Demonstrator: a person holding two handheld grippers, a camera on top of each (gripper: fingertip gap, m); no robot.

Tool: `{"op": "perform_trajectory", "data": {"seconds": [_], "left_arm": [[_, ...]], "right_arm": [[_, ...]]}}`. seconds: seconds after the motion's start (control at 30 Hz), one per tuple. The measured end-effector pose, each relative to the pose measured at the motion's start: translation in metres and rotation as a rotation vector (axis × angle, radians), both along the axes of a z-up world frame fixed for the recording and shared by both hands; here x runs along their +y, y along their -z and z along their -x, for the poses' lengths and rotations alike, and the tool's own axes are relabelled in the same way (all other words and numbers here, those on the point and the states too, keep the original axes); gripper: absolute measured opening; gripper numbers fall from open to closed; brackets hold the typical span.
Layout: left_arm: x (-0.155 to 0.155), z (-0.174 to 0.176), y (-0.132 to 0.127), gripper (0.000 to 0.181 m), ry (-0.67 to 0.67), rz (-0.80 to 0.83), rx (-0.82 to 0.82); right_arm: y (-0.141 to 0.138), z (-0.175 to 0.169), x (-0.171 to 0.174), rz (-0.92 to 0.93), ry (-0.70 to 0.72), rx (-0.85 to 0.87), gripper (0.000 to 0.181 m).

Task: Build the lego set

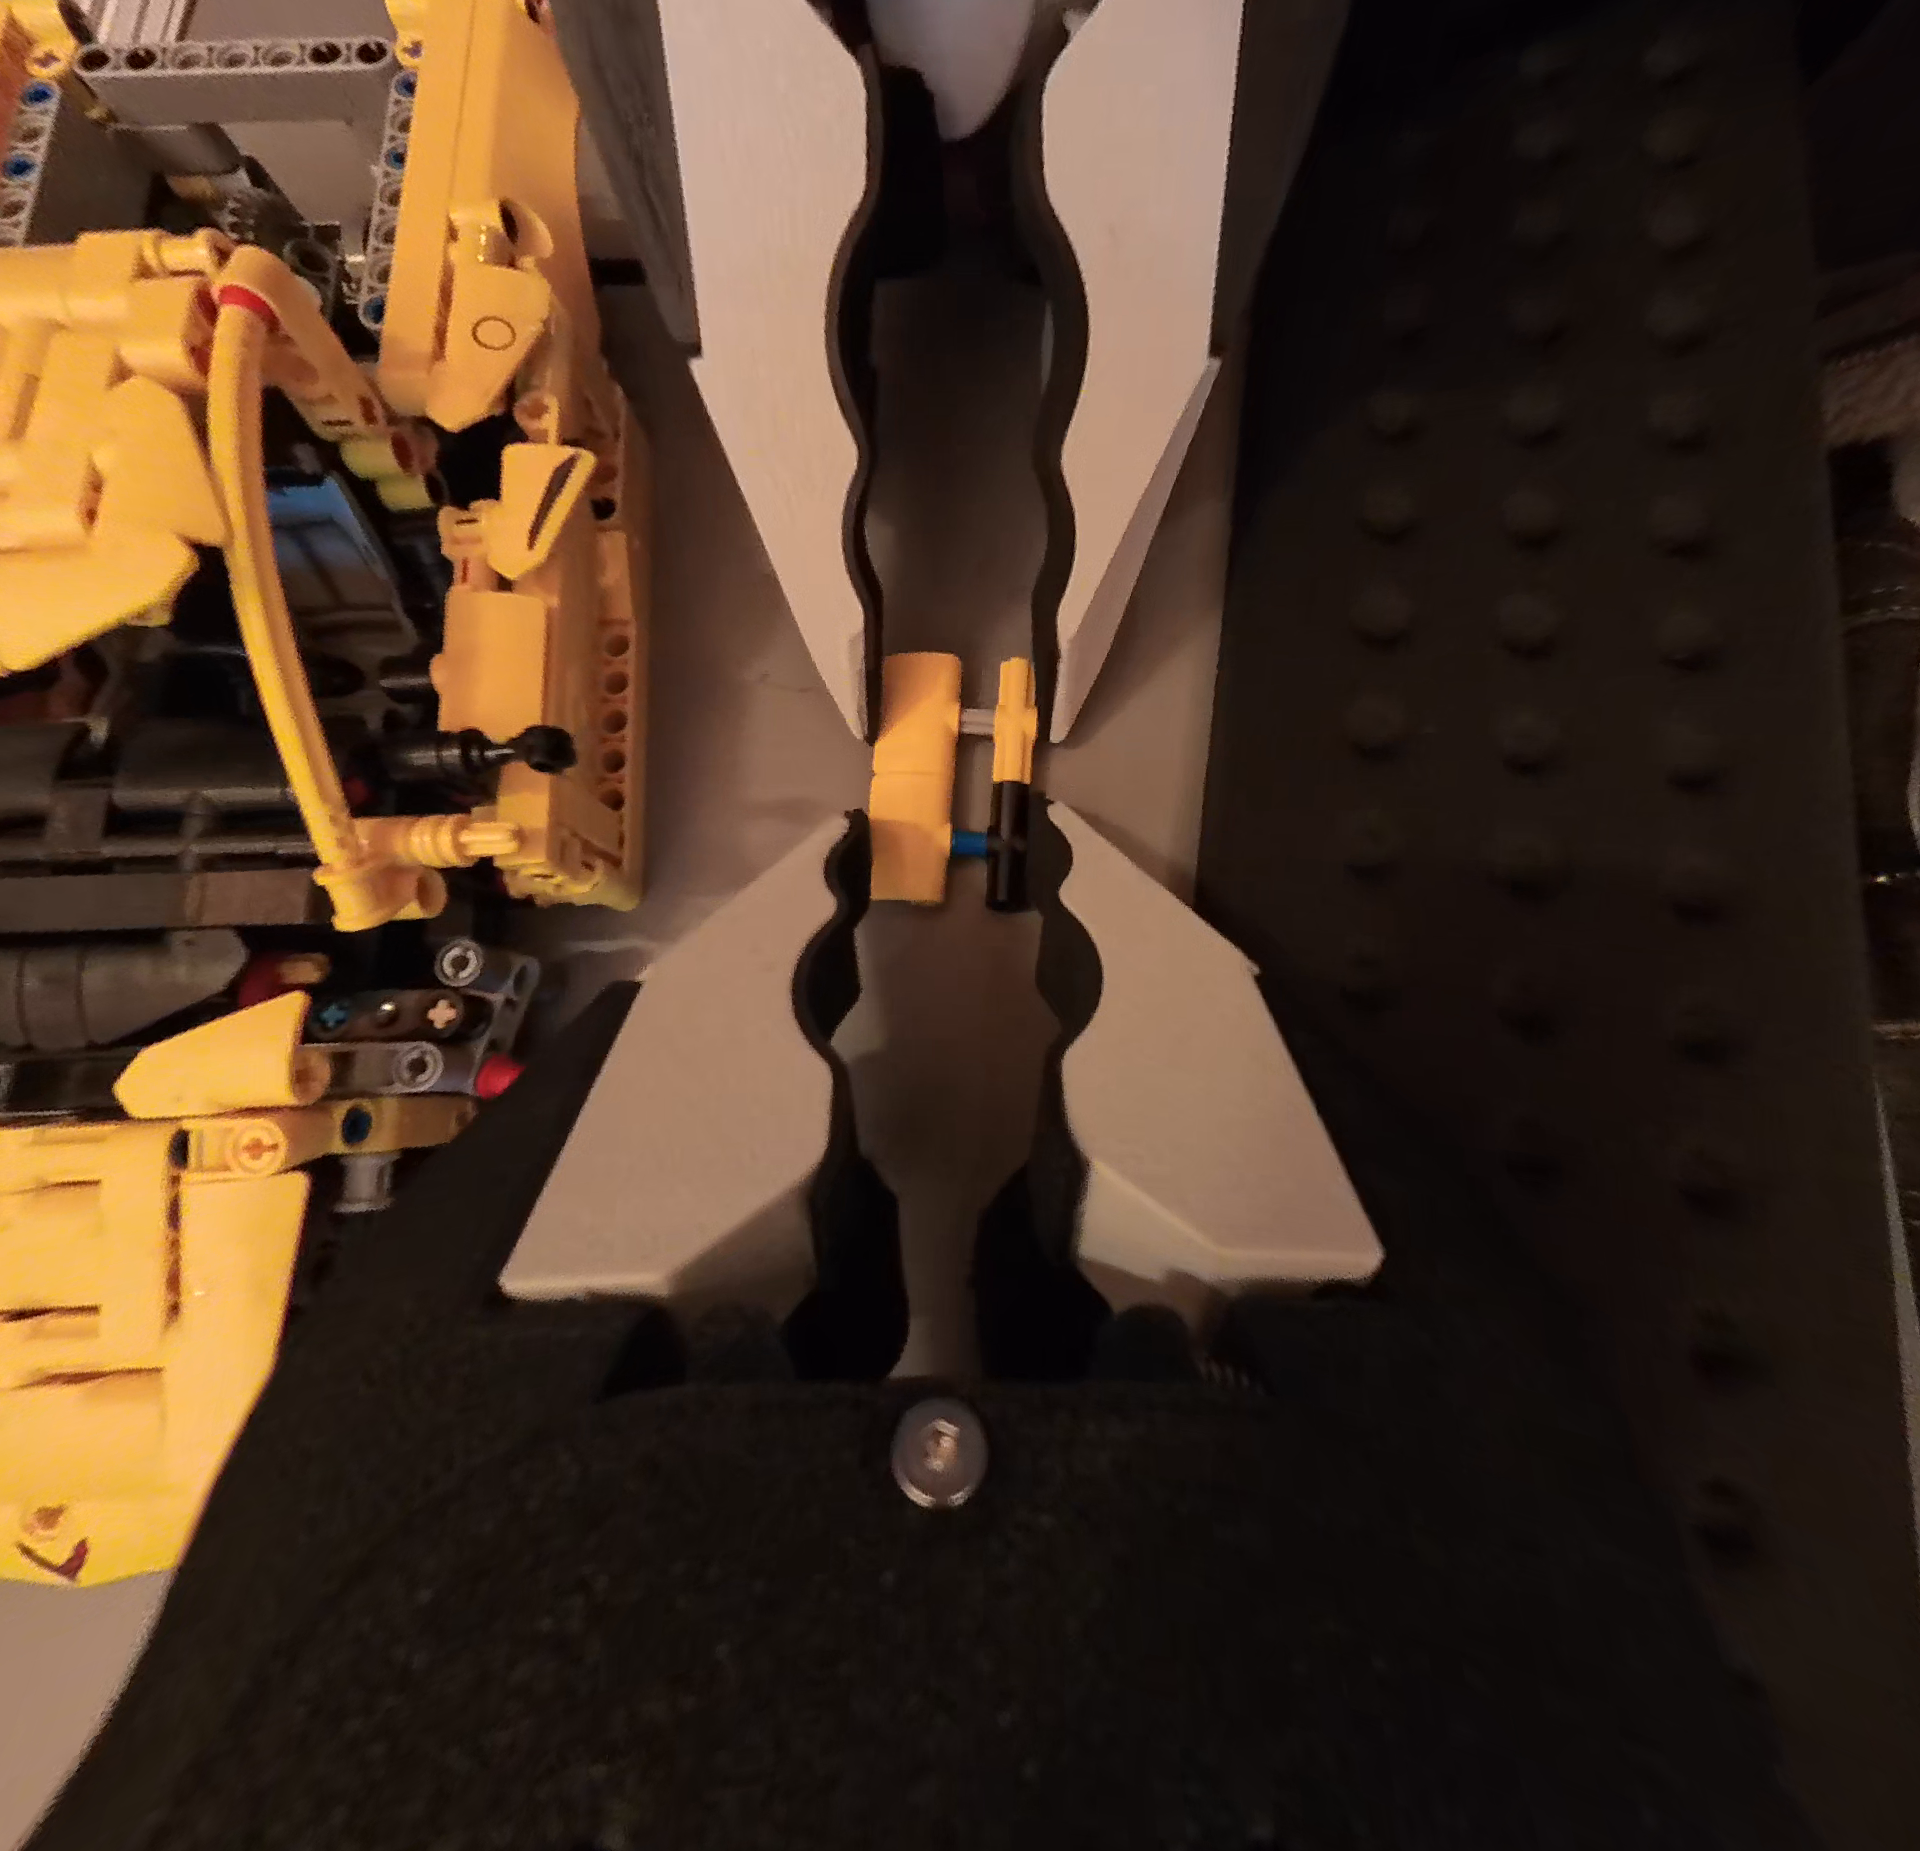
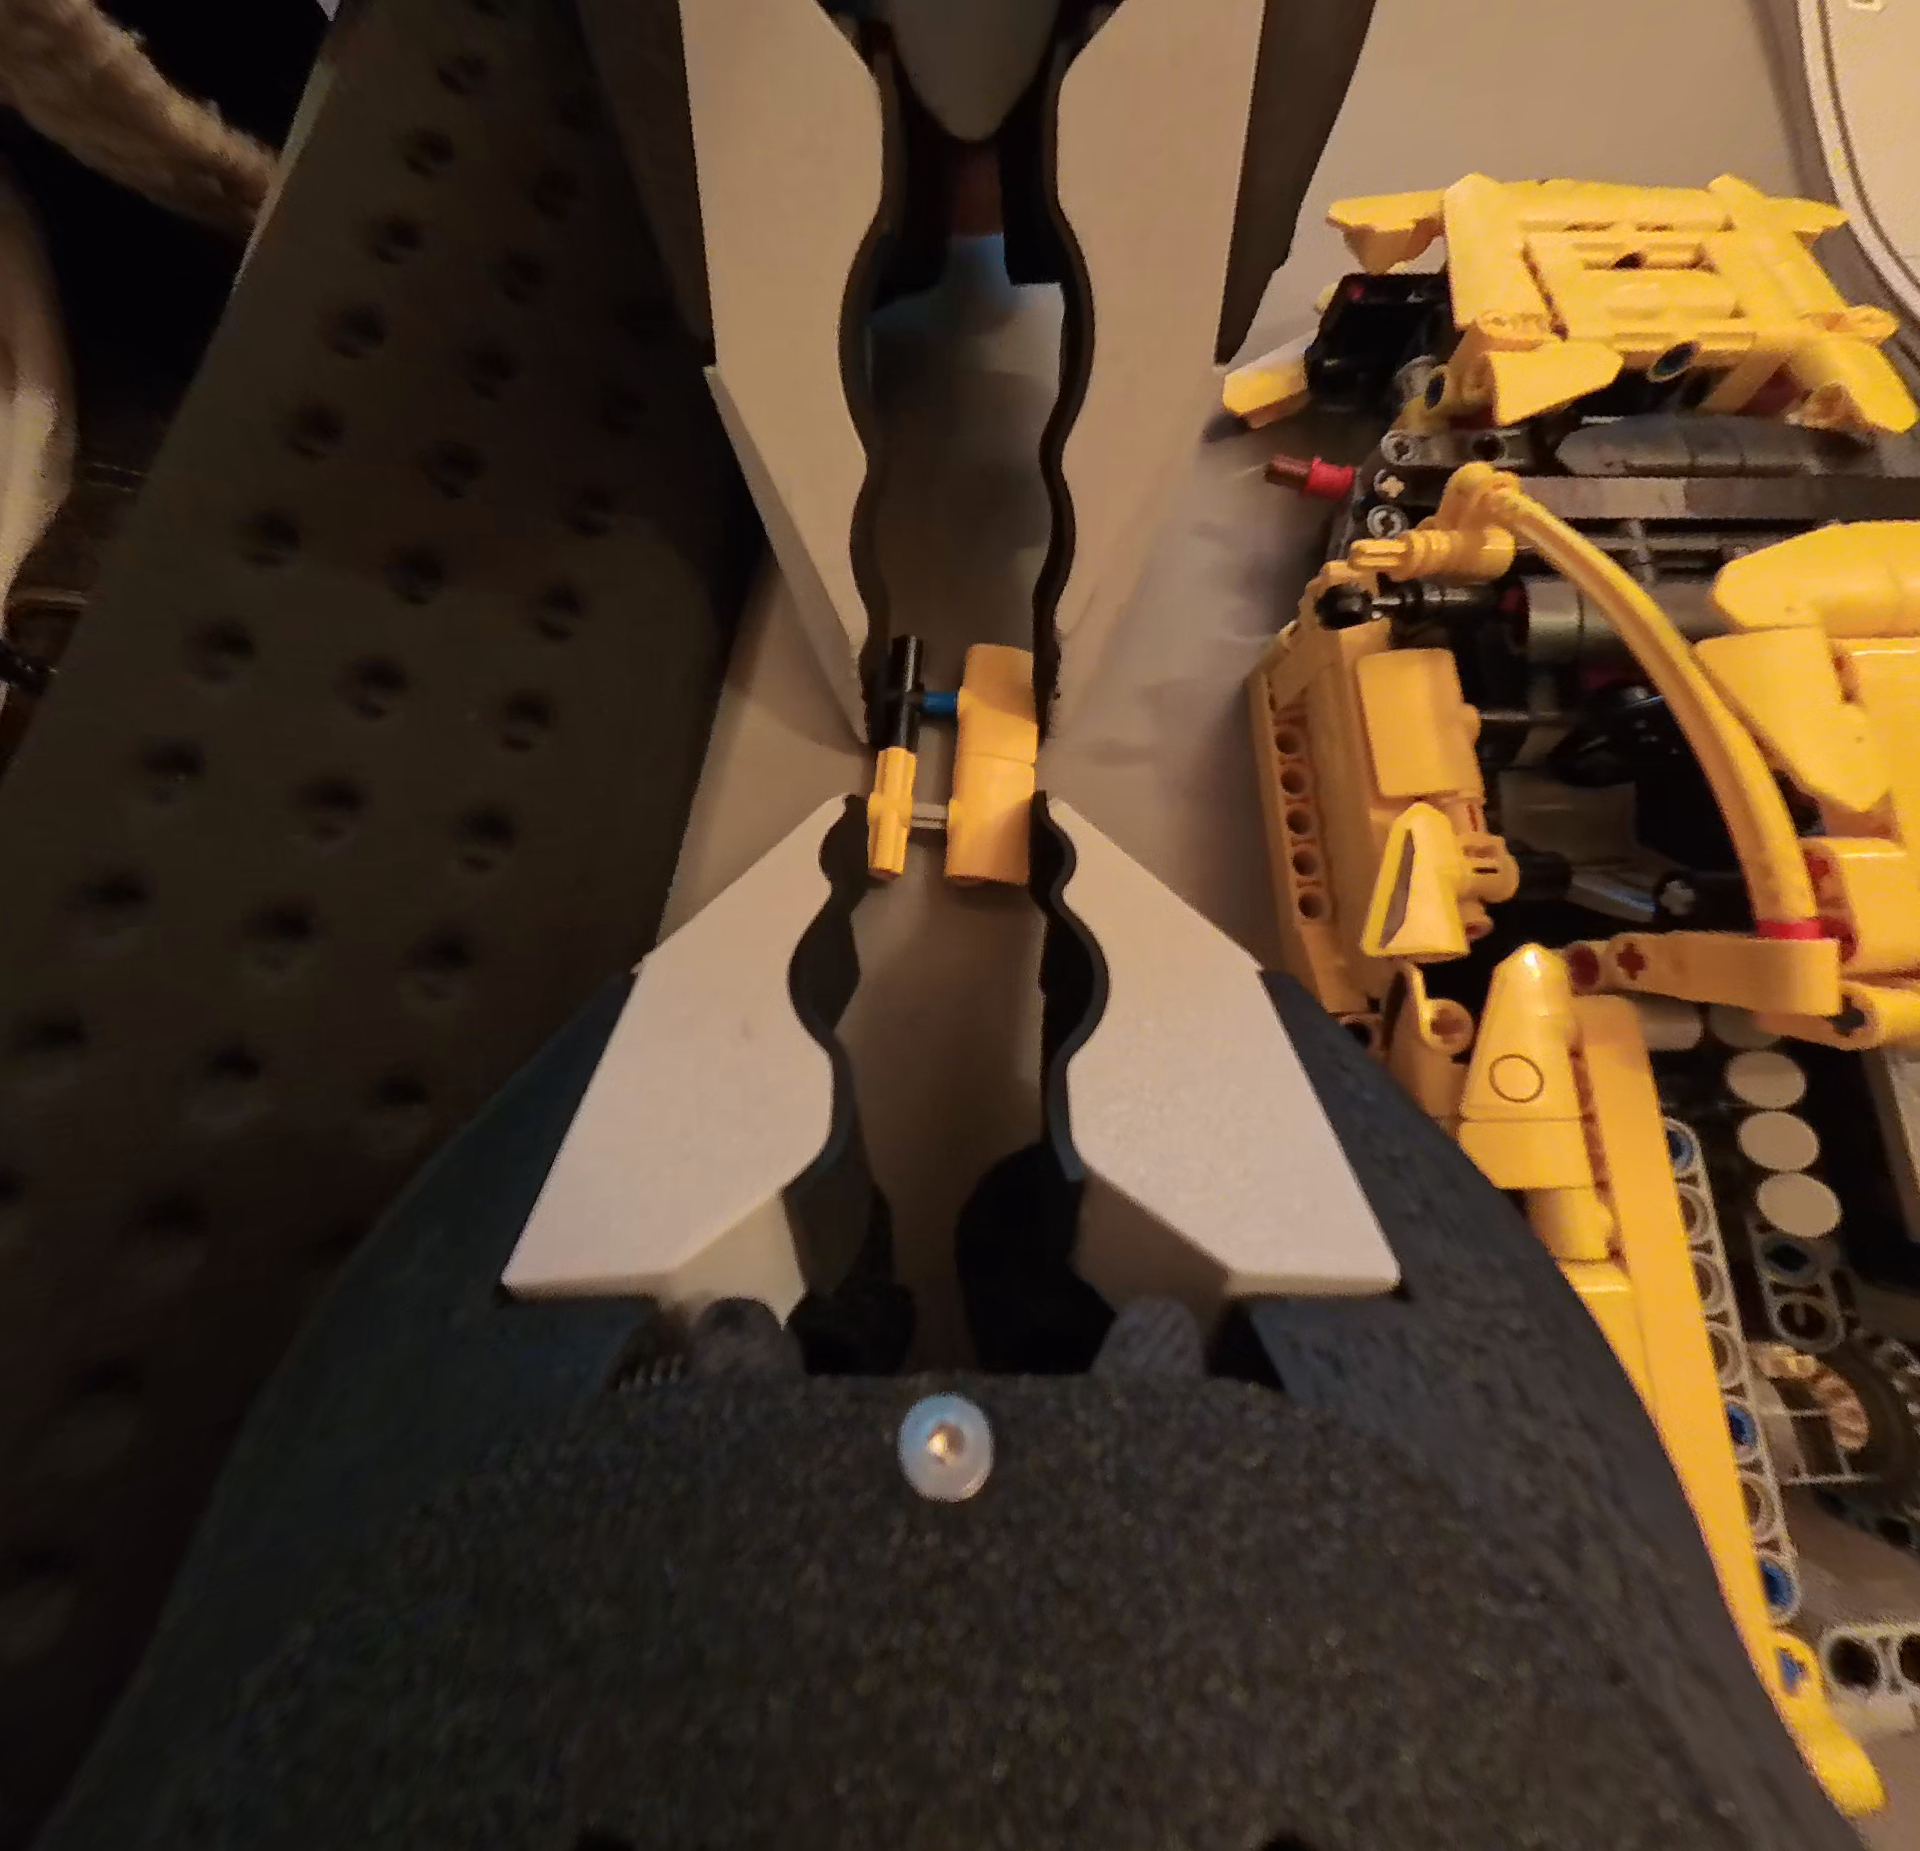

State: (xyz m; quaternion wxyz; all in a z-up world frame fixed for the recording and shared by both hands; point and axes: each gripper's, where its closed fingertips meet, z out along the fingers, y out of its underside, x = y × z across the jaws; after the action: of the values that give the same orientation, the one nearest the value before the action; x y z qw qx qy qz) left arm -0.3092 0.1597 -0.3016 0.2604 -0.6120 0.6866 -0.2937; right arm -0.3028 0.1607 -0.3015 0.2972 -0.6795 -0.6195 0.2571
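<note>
Yellow sub-assembly, two tongs gripping

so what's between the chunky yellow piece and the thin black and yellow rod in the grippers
A short blue pin and a thin grey axle bridge the gap between the yellow piece and the rod; both wrist views show it.

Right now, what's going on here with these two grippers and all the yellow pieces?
Two hand-held grippers meet tip to tip over a pale table. Between them they hold a small sub-assembly: a chunky yellow connector block joined by a blue pin and a grey axle to a thin yellow-and-black rod. The left gripper and right gripper both close around it. The large, partly built yellow Lego vehicle sits beside them, untouched.
</note>
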Motion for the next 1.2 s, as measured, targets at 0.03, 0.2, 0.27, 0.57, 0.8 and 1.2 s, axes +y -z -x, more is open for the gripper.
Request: {"op": "perform_trajectory", "data": {"seconds": [0.03, 0.2, 0.27, 0.57, 0.8, 1.2], "left_arm": [[0.001, 0.000, -0.002, 0.030, -0.011, 0.010, -0.009], [0.013, -0.001, -0.047, 0.030, -0.103, 0.185, -0.244], [0.019, -0.001, -0.067, 0.030, -0.141, 0.267, -0.347], [0.029, 0.004, -0.108, 0.030, -0.193, 0.509, -0.574], [0.019, -0.001, -0.107, 0.031, -0.169, 0.511, -0.566], [0.002, 0.006, -0.133, 0.042, -0.031, 1.006, -0.673]], "right_arm": [[-0.003, 0.000, 0.001, 0.004, 0.007, 0.022, 0.031], [-0.057, 0.000, 0.016, -0.008, 0.089, 0.292, 0.032], [-0.078, 0.000, 0.023, -0.022, 0.136, 0.423, 0.039], [-0.117, 0.018, 0.030, 0.200, 0.174, 0.732, 0.055], [-0.114, 0.021, 0.027, 0.251, 0.157, 0.724, 0.035], [-0.150, 0.013, 0.006, 0.319, 0.005, 0.889, 0.035]]}}
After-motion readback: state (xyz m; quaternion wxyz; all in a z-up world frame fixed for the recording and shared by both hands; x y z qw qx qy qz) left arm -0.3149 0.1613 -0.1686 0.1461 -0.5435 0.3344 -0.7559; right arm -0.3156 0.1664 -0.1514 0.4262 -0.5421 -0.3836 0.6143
